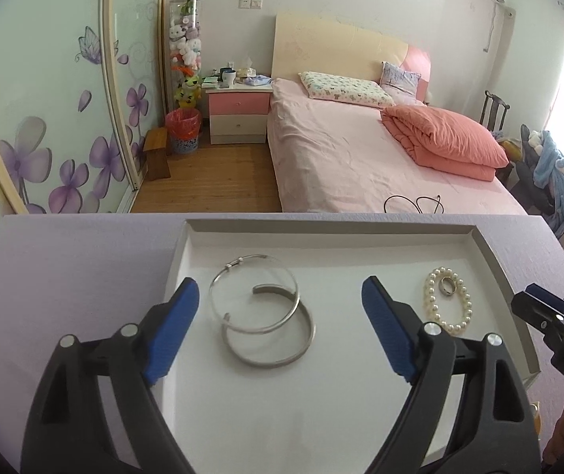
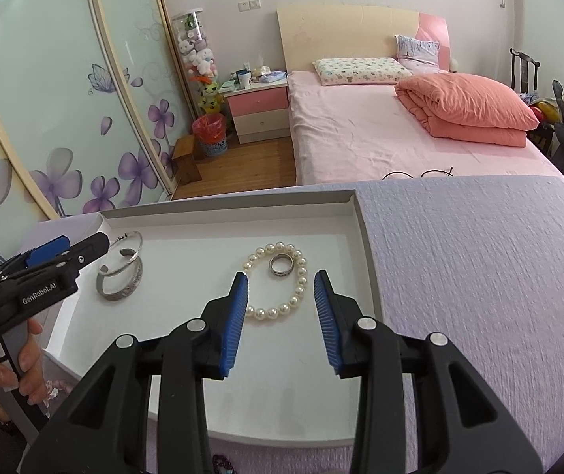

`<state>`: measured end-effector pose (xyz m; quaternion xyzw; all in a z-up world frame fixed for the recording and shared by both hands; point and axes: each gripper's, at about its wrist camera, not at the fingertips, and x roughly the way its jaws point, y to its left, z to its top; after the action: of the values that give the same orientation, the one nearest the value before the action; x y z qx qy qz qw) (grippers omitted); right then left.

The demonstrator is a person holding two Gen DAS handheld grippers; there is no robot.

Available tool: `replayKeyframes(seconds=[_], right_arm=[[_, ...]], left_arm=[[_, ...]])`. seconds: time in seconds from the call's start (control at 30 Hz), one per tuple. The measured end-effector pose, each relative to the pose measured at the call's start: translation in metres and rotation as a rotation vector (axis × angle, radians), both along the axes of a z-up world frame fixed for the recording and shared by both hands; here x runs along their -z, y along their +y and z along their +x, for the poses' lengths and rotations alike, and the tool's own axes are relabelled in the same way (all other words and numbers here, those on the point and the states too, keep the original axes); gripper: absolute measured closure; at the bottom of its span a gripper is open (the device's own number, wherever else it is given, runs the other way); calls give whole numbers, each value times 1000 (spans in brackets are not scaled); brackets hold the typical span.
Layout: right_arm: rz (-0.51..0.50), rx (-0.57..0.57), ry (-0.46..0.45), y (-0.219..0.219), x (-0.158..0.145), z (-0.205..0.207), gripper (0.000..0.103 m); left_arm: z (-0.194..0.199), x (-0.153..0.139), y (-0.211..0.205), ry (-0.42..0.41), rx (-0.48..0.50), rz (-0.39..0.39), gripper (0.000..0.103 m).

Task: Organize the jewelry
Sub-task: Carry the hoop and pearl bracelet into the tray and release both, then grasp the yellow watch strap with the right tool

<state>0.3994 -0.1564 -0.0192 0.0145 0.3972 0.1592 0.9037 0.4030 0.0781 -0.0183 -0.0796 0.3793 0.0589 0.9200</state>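
A shallow white tray [image 1: 191, 245] lies on a lilac cloth. In it, a thin silver bangle [image 1: 253, 294] rests overlapping a wider silver cuff [image 1: 278, 335]. To the right a pearl bracelet [image 1: 448, 302] lies flat with a silver ring [image 1: 448, 285] inside its loop. My left gripper [image 1: 280, 296] is open and empty, its fingers on either side of the two silver bangles. My right gripper [image 2: 282, 288] is open and empty just above the pearl bracelet [image 2: 282, 280] and ring [image 2: 281, 266]. The silver bangles also show in the right wrist view [image 2: 122, 272].
The lilac cloth [image 2: 479, 276] covers the surface around the tray, which shows in the right wrist view [image 2: 365, 245]. A person's hand [image 2: 1, 371] holds the left gripper's handle. Behind are a pink bed [image 1: 361, 150], a nightstand [image 1: 238, 114] and a floral wardrobe [image 1: 45, 118].
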Motion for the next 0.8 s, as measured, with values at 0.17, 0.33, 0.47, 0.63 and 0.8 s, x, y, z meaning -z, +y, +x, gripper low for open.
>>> replayKeyframes(seconds=[0.17, 0.33, 0.47, 0.63, 0.8], right_arm=[[2, -6, -38, -3, -11, -20, 57], [12, -17, -76, -9, -22, -49, 56], [17, -22, -114, -17, -29, -77, 53], [3, -17, -141, -29, -26, -114, 50], [-38, -19, -136, -37, -8, -144, 46]], left_arm=[[-28, -13, 11, -23, -20, 12, 17], [-77, -30, 20, -68, -35, 35, 16], [-121, -42, 26, -106, -52, 56, 12], [-173, -40, 34, -130, -73, 29, 10], [-216, -22, 35, -122, -81, 0, 9]])
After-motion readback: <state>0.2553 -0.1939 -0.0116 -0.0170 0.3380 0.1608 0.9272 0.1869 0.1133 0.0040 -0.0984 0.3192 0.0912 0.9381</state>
